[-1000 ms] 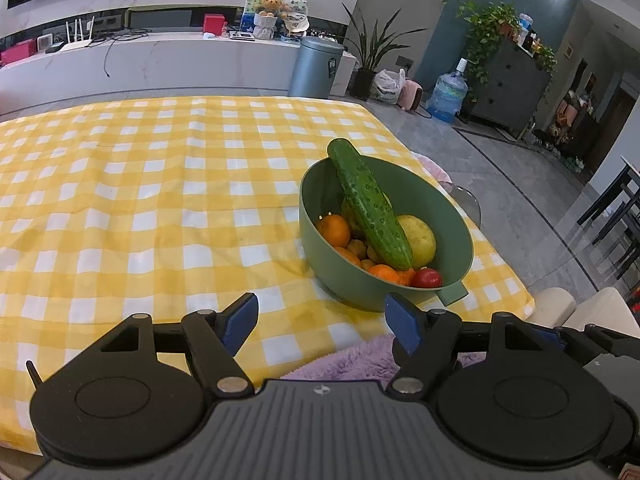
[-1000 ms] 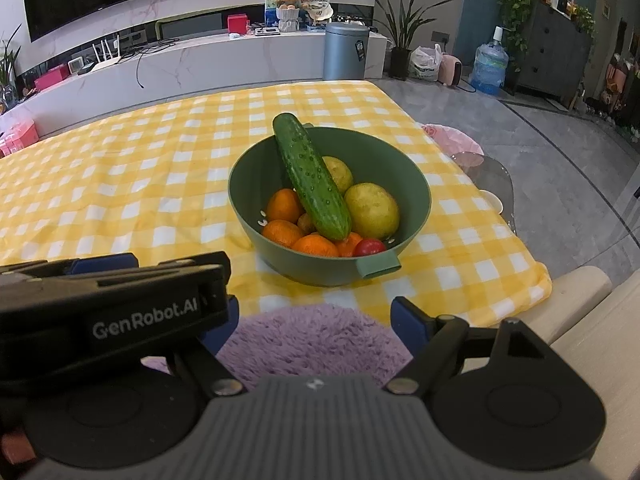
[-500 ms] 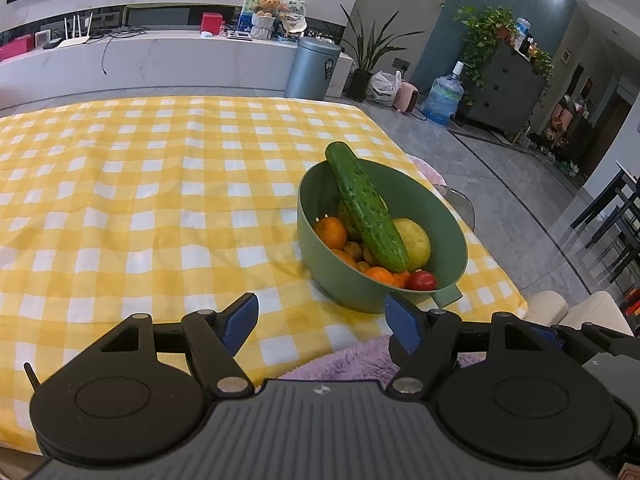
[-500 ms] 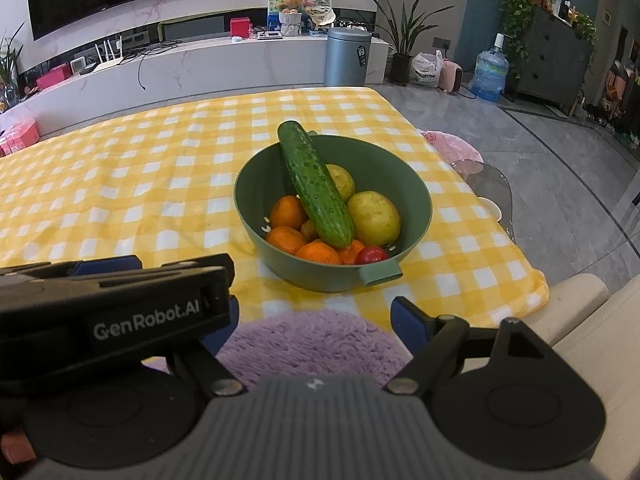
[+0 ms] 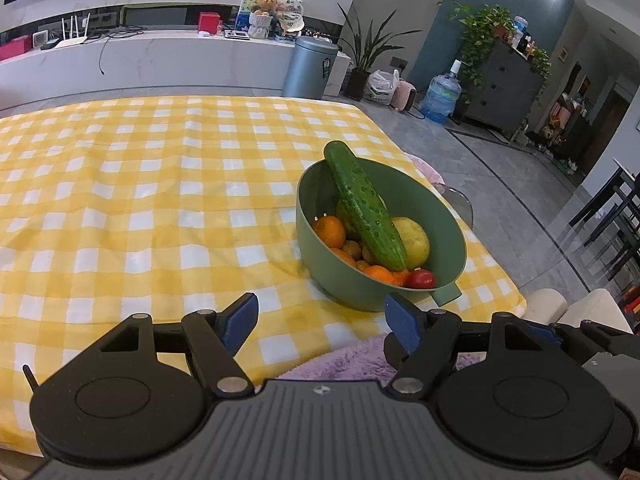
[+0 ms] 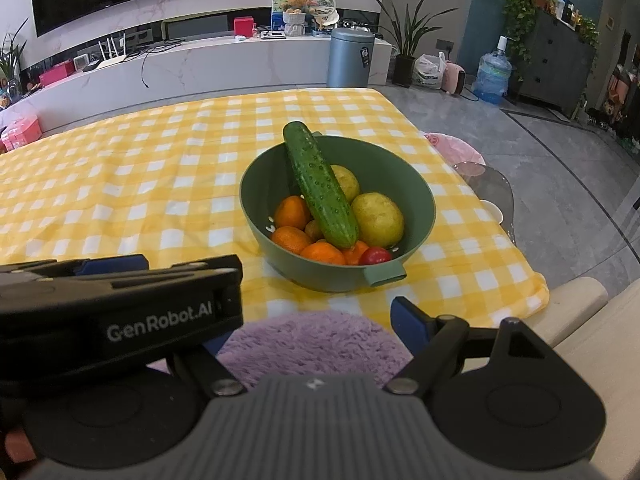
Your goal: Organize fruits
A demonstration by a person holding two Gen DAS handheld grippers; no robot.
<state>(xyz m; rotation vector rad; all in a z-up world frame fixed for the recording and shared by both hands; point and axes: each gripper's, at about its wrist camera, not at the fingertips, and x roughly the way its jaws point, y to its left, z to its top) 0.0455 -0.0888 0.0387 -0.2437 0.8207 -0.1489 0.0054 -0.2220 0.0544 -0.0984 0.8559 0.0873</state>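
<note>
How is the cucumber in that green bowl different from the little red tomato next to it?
The cucumber is long, dark green and bumpy; the tomato is small, round, smooth and red. The cucumber leans across the other produce with its far end poking over the rim, while the tomato sits low against the near wall by the handle. Both lie in the green bowl, untouched by either set of tongs.

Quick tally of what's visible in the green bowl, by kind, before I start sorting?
Cucumber: 1, leaning on the bowl rim
Yellow-green round fruits: 2
Oranges: 4 visible
Small red fruit: 1
Small brownish pieces: at least 2, partly hidden under the cucumber
Total: at least 10; more may be buried.
</note>
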